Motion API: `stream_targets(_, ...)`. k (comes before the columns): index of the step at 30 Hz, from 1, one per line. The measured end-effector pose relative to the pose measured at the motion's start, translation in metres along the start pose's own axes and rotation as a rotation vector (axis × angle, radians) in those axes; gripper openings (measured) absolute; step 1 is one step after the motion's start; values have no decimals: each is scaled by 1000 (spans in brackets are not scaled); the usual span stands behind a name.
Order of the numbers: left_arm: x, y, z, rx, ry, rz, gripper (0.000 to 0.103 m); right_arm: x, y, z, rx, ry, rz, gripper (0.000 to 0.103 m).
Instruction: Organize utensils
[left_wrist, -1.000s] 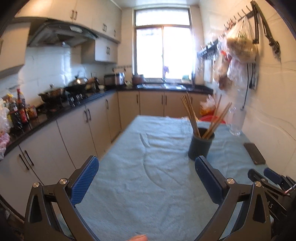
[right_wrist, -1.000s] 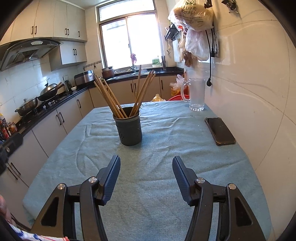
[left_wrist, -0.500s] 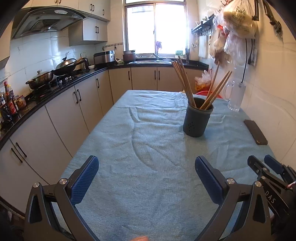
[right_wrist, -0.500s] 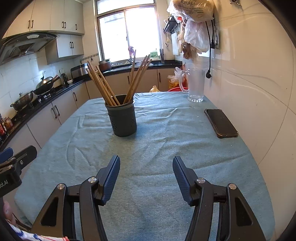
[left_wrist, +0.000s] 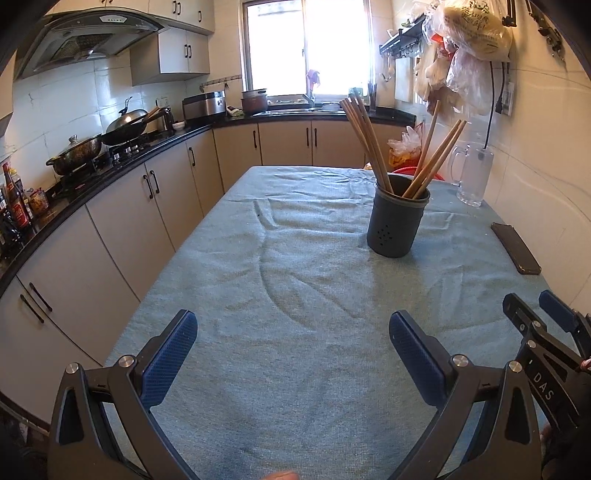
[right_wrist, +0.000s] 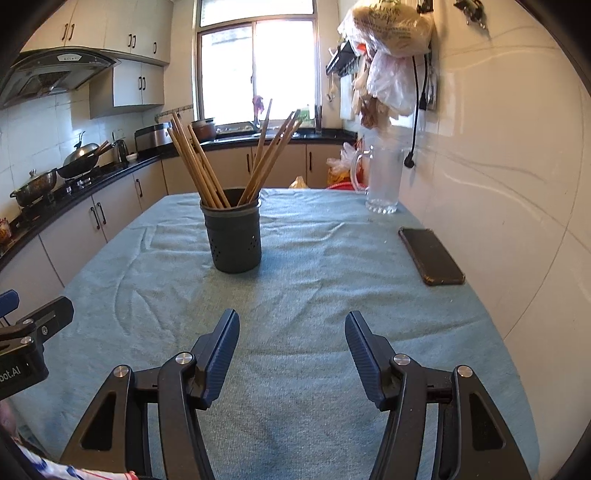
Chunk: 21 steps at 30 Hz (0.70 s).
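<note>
Ahead of my left gripper (left_wrist: 291, 345), whose blue pads stand wide apart with nothing between them, lies bare blue cloth over the bench (left_wrist: 258, 258). Further ahead and to its right stands the dark holder (left_wrist: 397, 218), upright, with the chopsticks (left_wrist: 365, 136) fanned inside it in two leaning bunches. My right gripper (right_wrist: 291, 350) also gapes empty, low over the cloth; the holder (right_wrist: 234, 236) sits ahead of it and slightly left, the chopsticks (right_wrist: 195, 166) all standing in it. Ahead and to the right of this gripper lie a black phone (right_wrist: 430, 256) and, beyond it, a glass mug (right_wrist: 382, 181) near the wall.

I see no loose utensil on the cloth. That fits either chopsticks already gathered or ones yet to be taken out and sorted, so I judge no further.
</note>
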<state>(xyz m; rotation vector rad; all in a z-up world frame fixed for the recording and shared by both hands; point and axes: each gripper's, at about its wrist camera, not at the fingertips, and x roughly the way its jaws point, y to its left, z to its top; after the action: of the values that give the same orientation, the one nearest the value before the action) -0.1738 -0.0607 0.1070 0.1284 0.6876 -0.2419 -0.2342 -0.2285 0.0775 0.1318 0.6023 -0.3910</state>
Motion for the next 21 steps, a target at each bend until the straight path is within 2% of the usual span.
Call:
stream_targets(3, -1, -1, -1, 6, -6, -9, 103, -1, 0, 1, 1, -10, -2, 67)
stream_targets(21, -3, -7, -4, 25, 0, -22, 103, -5, -6, 0, 23, -22, -5, 68)
